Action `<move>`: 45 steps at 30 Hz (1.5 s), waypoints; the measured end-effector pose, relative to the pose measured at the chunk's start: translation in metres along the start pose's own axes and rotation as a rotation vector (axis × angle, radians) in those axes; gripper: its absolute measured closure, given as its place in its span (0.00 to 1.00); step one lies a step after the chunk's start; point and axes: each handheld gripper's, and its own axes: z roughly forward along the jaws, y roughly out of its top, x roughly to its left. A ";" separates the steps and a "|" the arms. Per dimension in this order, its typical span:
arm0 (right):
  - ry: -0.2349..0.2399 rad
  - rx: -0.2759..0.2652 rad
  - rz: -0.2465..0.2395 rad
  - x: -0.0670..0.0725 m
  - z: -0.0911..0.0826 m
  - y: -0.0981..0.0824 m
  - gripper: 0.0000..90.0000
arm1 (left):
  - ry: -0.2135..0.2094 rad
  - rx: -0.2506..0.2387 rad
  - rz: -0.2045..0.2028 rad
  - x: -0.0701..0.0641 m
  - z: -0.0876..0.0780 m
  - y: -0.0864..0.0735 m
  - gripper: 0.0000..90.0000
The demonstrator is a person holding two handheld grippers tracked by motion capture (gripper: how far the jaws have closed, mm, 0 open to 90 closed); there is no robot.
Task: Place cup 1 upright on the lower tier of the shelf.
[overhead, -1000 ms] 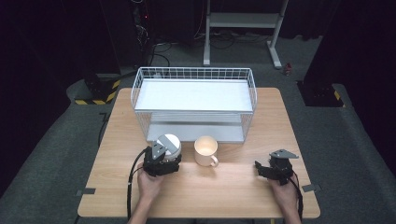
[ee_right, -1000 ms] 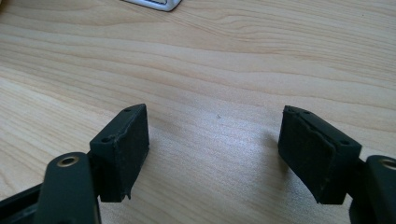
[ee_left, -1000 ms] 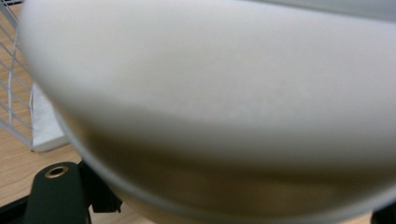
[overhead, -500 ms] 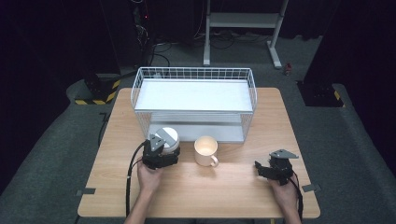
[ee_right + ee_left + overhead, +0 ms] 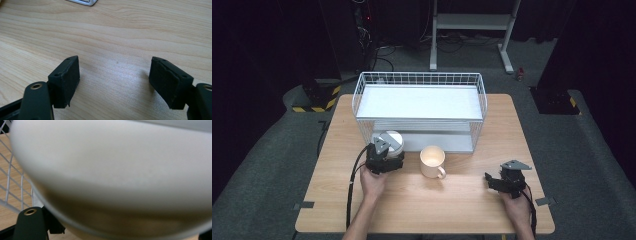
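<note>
White bowl [image 5: 391, 141], one of its kind, sits clamped in the left gripper [image 5: 385, 156] near the front left corner of the wire basket [image 5: 362, 102], seen from the high view. One cream mug [image 5: 432, 161] stands on the wooden table [image 5: 452, 200] just right of the bowl, handle toward the front edge. One right gripper [image 5: 507, 181] rests near the table's front right corner, well apart from the mug.

In the left gripper view, the bowl [image 5: 112, 177] looms close and blurred between the jaws, which hold its rim; basket wires [image 5: 10, 180] show at the left.

In the right gripper view, the right gripper [image 5: 115, 80] has its two jaws standing wide with bare table [image 5: 112, 37] between them.
</note>
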 end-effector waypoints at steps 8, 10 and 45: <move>0.000 0.000 0.000 0.000 0.000 0.000 0.27 | 0.010 0.007 -0.023 0.004 0.015 0.000 0.21; 0.000 0.000 0.000 0.000 0.000 0.000 0.27 | 0.012 0.009 -0.020 0.004 0.018 -0.001 0.21; 0.000 0.000 0.001 0.000 0.000 0.000 0.27 | 0.023 -0.026 -0.046 0.013 0.045 0.006 0.21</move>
